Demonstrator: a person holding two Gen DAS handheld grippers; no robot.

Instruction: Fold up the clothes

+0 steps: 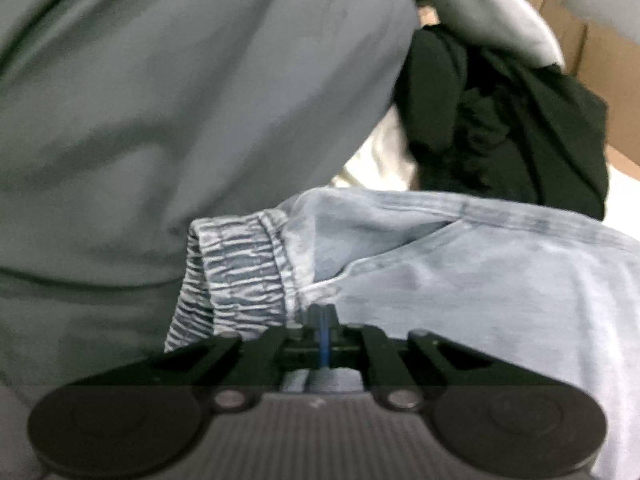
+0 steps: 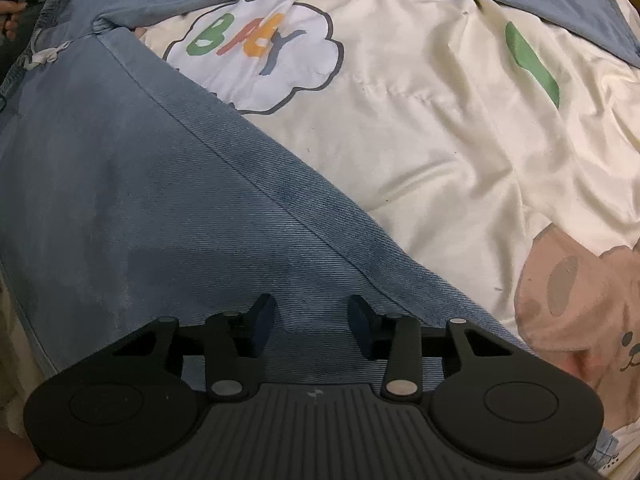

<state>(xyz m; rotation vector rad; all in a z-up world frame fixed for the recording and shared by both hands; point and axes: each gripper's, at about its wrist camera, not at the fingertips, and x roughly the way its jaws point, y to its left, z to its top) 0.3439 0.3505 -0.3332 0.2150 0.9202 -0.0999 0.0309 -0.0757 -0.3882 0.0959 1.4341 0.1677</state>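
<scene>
Well, jeans (image 1: 460, 280) in left jaws (waistband), right jaws apart

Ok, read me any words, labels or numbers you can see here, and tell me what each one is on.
"BABY", in green, pink, orange and grey letters, partly creased: in the cloud print on the cream bedsheet.
Small white logo mark on the right gripper body: a symbol, not text.
Left wrist view: nothing readable on the jeans or elsewhere.
</scene>
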